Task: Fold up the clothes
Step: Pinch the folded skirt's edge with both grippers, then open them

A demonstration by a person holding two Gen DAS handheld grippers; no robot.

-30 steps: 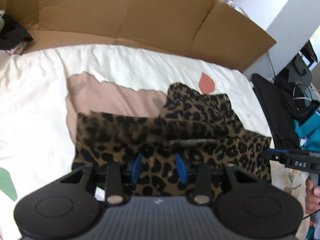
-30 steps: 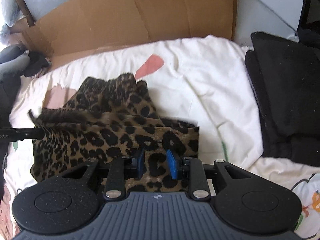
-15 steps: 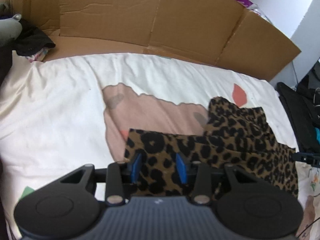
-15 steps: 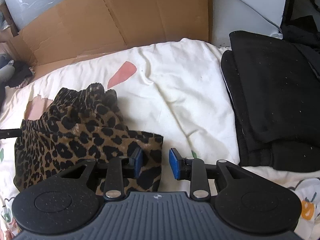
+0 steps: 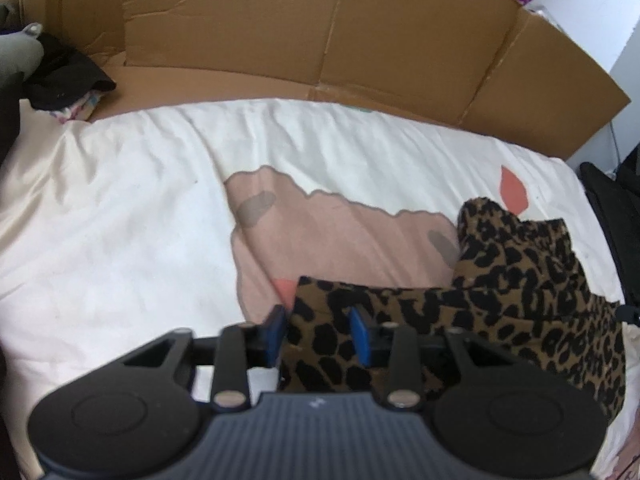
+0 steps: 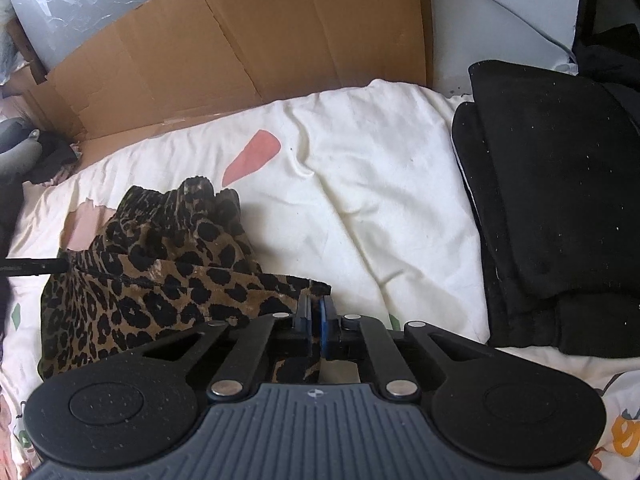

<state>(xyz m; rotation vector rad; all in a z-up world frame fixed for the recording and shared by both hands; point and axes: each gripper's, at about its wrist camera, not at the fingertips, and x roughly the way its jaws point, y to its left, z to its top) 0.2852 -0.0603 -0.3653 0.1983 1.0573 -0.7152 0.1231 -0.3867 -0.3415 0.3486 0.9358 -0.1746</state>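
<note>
A leopard-print garment (image 5: 520, 280) lies half folded on the white bed sheet (image 5: 120, 220), bunched at its far end. My left gripper (image 5: 318, 334) is open, and the garment's near left corner lies between its blue pads (image 5: 276, 332). In the right wrist view the same garment (image 6: 160, 272) spreads to the left. My right gripper (image 6: 315, 320) is shut on its near right corner, pads pressed together over the fabric. The left gripper's black fingertip (image 6: 32, 266) shows at that view's left edge, against the cloth.
Flattened cardboard (image 5: 320, 32) stands along the far side of the bed. A stack of folded black clothes (image 6: 560, 200) sits to the right of the garment. Dark clothing (image 5: 60, 76) lies at the far left corner. The sheet carries pink and coral printed patches (image 5: 340, 232).
My right gripper has closed on the garment's right corner. My left gripper has slid left along the near edge to the left corner and stays open.
</note>
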